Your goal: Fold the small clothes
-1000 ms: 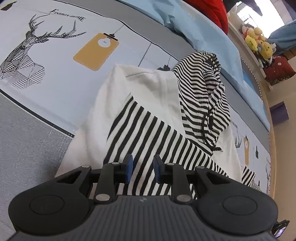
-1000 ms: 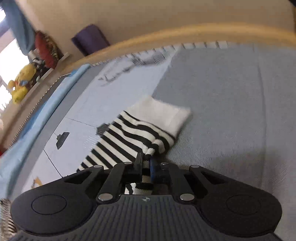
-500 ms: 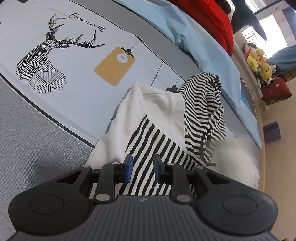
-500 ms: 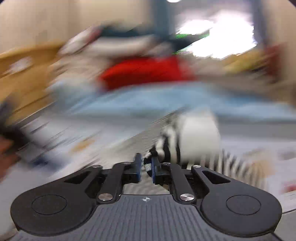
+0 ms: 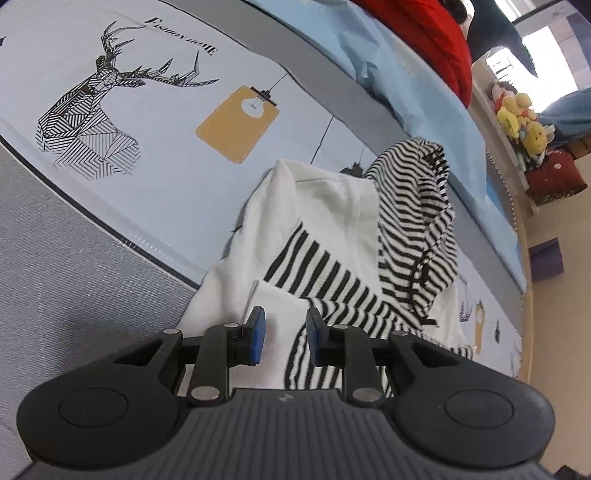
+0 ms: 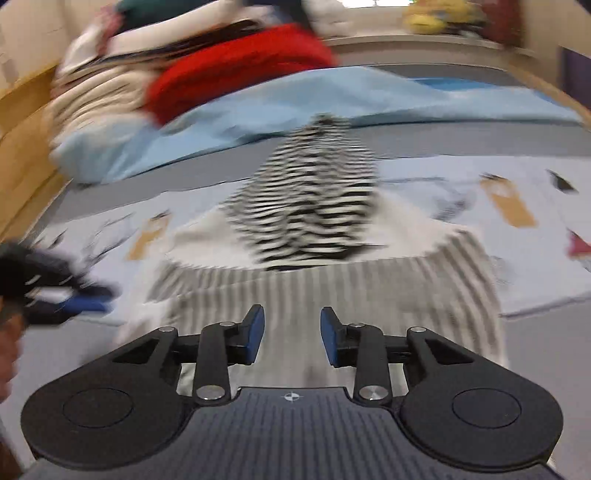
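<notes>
A white hooded top with black stripes lies on the bed, its striped hood bunched at the far side. One striped sleeve with a white cuff is folded across its front. My left gripper hovers over that cuff, pads apart, gripping nothing. The right wrist view is blurred: my right gripper is over the top's striped body, its jaws opening with nothing between them. The hood shows beyond. The left gripper appears at that view's left edge.
The printed sheet carries a deer drawing. A light blue blanket and a red cushion lie at the far side. Soft toys sit on a ledge beyond the bed's wooden rim. A hand shows at the left.
My right gripper swung the pinched striped sleeve across over the top, let it go and opened. The sleeve's white cuff now lies on the top by my left gripper.
</notes>
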A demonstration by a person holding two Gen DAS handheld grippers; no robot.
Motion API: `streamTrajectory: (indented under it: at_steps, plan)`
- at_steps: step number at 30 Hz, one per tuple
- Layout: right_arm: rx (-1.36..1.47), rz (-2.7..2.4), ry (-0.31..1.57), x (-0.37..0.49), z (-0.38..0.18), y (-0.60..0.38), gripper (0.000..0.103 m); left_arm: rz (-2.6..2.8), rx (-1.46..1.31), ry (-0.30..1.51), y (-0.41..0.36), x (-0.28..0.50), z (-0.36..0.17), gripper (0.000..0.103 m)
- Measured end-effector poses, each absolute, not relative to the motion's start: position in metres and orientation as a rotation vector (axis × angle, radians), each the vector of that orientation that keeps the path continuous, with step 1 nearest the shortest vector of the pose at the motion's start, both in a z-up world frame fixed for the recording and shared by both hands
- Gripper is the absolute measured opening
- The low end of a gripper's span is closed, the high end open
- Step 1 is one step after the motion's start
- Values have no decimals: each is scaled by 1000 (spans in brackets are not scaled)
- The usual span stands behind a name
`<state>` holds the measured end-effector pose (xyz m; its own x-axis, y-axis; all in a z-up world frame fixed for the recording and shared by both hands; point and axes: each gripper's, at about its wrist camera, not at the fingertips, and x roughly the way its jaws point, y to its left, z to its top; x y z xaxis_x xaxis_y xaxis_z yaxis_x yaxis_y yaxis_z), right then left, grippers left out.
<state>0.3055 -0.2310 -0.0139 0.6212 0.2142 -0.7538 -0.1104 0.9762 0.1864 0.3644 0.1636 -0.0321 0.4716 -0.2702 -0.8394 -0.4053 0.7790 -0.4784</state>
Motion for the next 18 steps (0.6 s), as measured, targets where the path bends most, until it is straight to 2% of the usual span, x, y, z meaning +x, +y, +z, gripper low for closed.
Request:
streamTrajectory:
  at_steps: [7,11,15,18]
  plan:
    - [231,-80,976,334,-49,-318,35,96,-669,1108,150,372,-35,25]
    - [251,-161,1025,337,-64,-356,40,93,-652,1120,137,376,-39,25]
    - [325,-92,1106,339,-86,-365,45,86,-639,1127,125,379,-42,25]
    - [246,-69,1116,337,-92,-354,45,78,-630,1133,119,380,-43,25]
